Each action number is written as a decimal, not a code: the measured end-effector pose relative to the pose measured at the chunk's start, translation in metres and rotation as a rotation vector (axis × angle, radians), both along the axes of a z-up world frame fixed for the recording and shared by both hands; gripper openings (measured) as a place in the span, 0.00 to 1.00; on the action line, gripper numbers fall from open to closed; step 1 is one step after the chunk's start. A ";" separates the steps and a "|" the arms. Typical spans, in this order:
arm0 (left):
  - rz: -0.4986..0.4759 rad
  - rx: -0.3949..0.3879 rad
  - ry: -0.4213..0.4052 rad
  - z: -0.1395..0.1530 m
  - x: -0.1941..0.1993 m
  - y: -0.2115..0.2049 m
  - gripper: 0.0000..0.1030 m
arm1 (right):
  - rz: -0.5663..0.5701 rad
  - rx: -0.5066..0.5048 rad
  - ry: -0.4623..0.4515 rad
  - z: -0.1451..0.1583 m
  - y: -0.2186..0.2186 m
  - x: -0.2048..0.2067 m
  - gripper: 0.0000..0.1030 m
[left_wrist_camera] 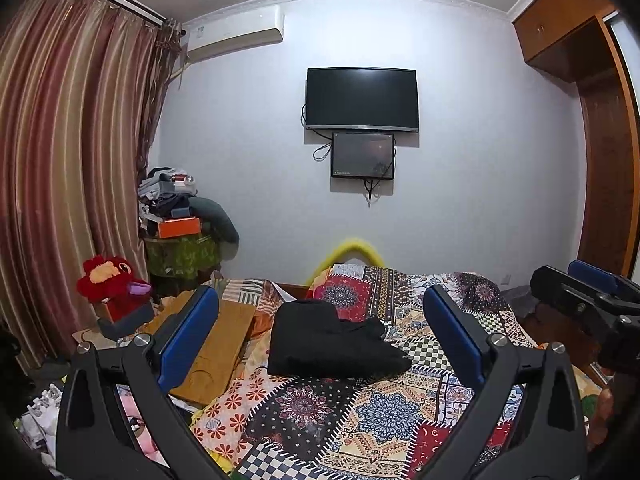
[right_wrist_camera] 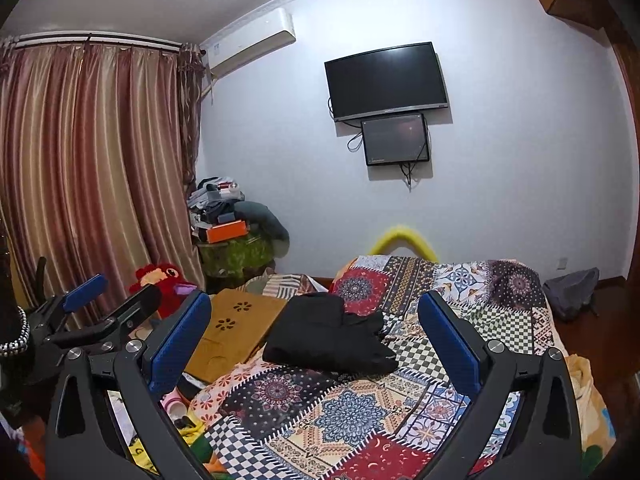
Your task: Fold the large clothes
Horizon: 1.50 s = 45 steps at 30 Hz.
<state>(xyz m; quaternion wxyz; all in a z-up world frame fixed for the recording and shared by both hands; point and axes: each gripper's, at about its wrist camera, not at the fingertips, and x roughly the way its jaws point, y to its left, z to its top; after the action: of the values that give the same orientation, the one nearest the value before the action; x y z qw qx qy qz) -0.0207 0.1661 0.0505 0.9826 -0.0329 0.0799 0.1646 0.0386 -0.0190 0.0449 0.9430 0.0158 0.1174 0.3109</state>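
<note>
Both jaws are held wide apart and empty on the left gripper (left_wrist_camera: 320, 332) and the right gripper (right_wrist_camera: 314, 336). Straight ahead, on the patchwork bedspread (left_wrist_camera: 372, 412), the folded black garment (left_wrist_camera: 328, 340) is laid, its long axis crosswise, roughly equally near both.

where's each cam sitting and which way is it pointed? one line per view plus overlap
Left wrist: sits on the left gripper, raised over the bed's near end, facing the far wall with the TV; its own two open fingers show, plus the right gripper at the right edge.
Right wrist: sits on the right gripper, same heading, slightly tilted; its own open fingers show, plus the left gripper at left.
Shared: black folded garment on the patchwork quilt, TV, curtain, red plush toy.
</note>
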 end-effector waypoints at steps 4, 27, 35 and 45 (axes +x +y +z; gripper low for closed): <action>-0.004 0.000 0.003 -0.001 0.001 -0.001 1.00 | -0.007 0.000 0.003 -0.001 -0.002 0.000 1.00; -0.058 -0.023 0.020 -0.005 0.002 -0.001 1.00 | -0.035 -0.016 0.011 -0.002 -0.001 0.001 1.00; -0.054 -0.025 0.017 -0.005 0.001 -0.001 1.00 | -0.038 -0.026 0.007 -0.003 0.001 -0.001 1.00; -0.055 -0.041 0.016 -0.008 -0.002 0.003 1.00 | -0.038 -0.037 0.017 -0.004 0.009 0.000 1.00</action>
<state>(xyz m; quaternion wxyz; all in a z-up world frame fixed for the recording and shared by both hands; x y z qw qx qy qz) -0.0230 0.1693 0.0422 0.9852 -0.0497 0.0921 0.1360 0.0391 -0.0105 0.0405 0.9479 0.0030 0.1307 0.2905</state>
